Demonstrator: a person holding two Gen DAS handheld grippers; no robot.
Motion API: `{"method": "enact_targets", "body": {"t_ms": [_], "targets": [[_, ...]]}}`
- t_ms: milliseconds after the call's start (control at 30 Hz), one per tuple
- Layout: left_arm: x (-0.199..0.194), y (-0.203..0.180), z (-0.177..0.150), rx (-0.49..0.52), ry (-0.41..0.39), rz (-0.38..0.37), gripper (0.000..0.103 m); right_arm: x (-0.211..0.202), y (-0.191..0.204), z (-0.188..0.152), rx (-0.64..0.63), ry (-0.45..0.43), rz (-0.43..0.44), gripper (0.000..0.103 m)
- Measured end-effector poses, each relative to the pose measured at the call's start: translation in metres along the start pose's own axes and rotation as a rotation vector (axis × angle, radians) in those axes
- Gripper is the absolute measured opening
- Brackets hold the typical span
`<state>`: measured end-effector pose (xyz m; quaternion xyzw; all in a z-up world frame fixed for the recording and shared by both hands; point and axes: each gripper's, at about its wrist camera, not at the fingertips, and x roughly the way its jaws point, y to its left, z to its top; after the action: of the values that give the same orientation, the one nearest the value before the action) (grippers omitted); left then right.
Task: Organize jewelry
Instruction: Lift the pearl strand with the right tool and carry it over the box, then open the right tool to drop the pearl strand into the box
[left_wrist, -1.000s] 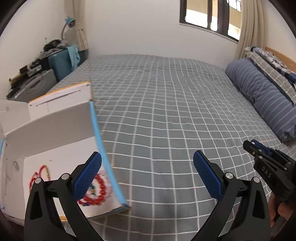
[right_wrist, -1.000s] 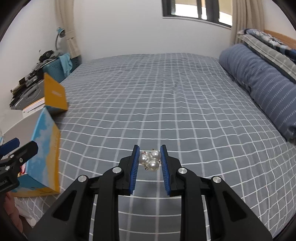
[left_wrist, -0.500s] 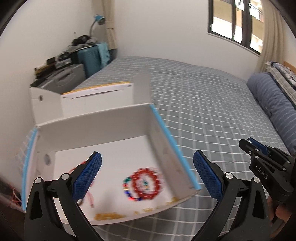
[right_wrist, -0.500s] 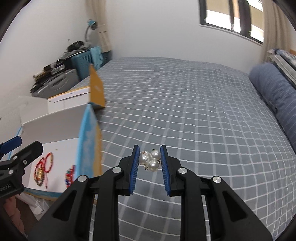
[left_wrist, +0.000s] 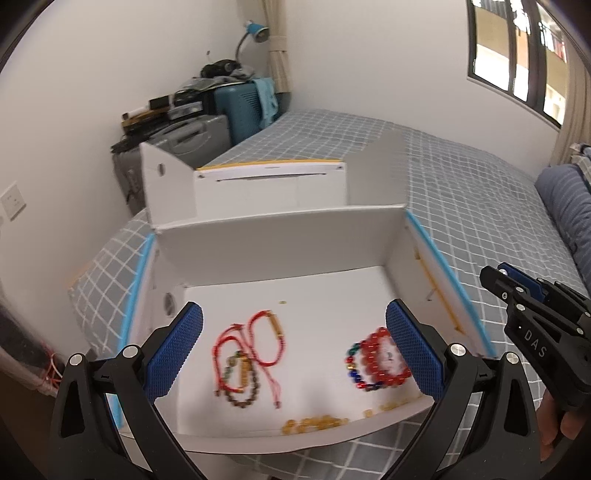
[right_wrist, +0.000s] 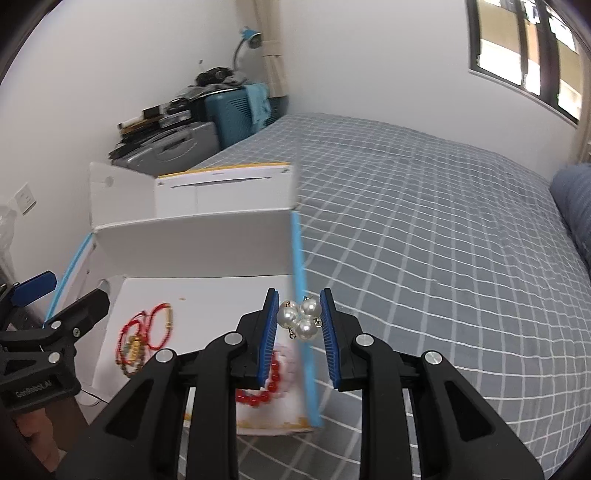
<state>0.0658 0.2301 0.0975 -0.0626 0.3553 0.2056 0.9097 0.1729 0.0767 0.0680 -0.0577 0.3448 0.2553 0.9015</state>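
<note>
A white open cardboard box (left_wrist: 280, 236) with blue edges lies on the bed; it also shows in the right wrist view (right_wrist: 192, 240). Inside lie red cord bracelets (left_wrist: 255, 343), a red bead bracelet (left_wrist: 373, 360) and small amber beads (left_wrist: 314, 422). My left gripper (left_wrist: 293, 343) is open and empty, above the box's near side. My right gripper (right_wrist: 299, 319) is shut on a pearl cluster (right_wrist: 301, 317), held over the box's blue right wall (right_wrist: 301, 295). The right gripper also shows in the left wrist view (left_wrist: 532, 317), right of the box.
The bed has a grey checked cover (right_wrist: 424, 240). A striped blue pillow (left_wrist: 569, 206) lies at the right. A teal suitcase (left_wrist: 240, 107) and stacked cases (left_wrist: 177, 136) stand against the wall behind the box. A window (left_wrist: 517, 55) is at the upper right.
Both grippers have swung left toward the box, which now fills the left view. The right gripper has carried the pearl cluster over the box's right wall. The left gripper stays open.
</note>
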Motion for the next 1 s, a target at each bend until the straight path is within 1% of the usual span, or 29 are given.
{"method": "enact_targets", "body": {"t_ms": [167, 433, 667, 1000], "targets": [[0.002, 0.025, -0.004, -0.027, 0.014, 0.033, 0.097, 0.009, 0.031, 0.001, -0.036, 0.013, 0.041, 0.022], [0.017, 0.056, -0.013, -0.060, 0.051, 0.068, 0.097, 0.025, 0.067, -0.005, -0.076, 0.044, 0.084, 0.022], [0.031, 0.068, -0.021, -0.072, 0.079, 0.075, 0.097, 0.046, 0.081, -0.014, -0.087, 0.089, 0.093, 0.022], [0.046, 0.070, -0.030, -0.071, 0.106, 0.067, 0.097, 0.065, 0.086, -0.023, -0.087, 0.146, 0.092, 0.023]]}}
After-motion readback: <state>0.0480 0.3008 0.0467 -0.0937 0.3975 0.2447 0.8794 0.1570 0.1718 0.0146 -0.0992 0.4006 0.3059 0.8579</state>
